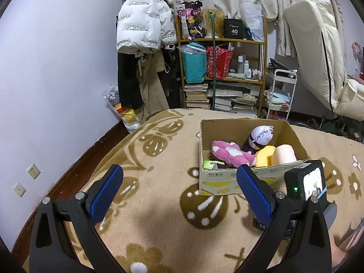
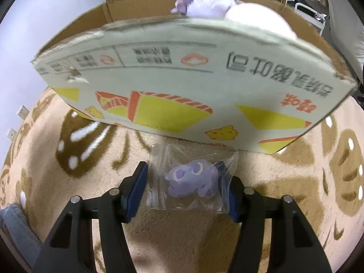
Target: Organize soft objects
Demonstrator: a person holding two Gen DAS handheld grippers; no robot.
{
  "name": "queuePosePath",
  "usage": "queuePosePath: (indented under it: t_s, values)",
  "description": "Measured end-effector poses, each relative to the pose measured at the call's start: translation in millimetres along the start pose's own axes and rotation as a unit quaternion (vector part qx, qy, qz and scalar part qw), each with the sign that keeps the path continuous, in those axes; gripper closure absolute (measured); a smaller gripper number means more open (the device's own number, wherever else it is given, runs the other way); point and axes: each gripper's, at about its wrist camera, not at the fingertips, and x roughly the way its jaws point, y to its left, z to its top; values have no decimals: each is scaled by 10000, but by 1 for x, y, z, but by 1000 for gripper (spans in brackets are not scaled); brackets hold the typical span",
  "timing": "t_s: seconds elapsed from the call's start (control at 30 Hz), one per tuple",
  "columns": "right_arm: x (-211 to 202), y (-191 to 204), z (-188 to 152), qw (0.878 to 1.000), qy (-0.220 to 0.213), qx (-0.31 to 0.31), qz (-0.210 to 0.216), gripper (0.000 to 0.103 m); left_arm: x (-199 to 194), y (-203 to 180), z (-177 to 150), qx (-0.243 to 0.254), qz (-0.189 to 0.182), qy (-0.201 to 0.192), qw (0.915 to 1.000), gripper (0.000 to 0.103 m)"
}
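Note:
A cardboard box stands on the patterned blanket and holds a pink plush, a purple-haired doll, a yellow plush and a peach cushion. My left gripper is open and empty, left of and in front of the box. My right gripper is shut on a small purple plush in a clear bag, held low just in front of the box's printed front wall. The right gripper's camera body shows by the box's right corner.
The brown and beige blanket covers the bed. A wall runs along the left. Behind the bed stand a wooden shelf with books and bags, hanging coats, a white cart and a folded mattress.

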Motion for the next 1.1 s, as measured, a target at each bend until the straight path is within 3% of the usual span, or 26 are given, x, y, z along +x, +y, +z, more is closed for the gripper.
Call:
queuePosePath:
  t_s: [0.3,0.57,0.73,1.0,1.1]
  values:
    - [-69,-2,-1,9956,-848,123,372,40,-8,5,-1,-75,28,-161,9998,4]
    - [-112,0,27,9791,-1910,161,683,39,-17,-1,-1,43,12,-380,9993,4]
    - [-104,-5,59,9779,-1982,68,668,37,-18,-4,-1,69,1,-409,9991,4]
    - [-73,-12,81,9835,-1670,-24,698,34,-16,-1,1,39,76,-368,9993,4]
    - [-72,-13,82,9830,-1686,-8,722,25,-17,1,1,2,77,-396,9992,4]
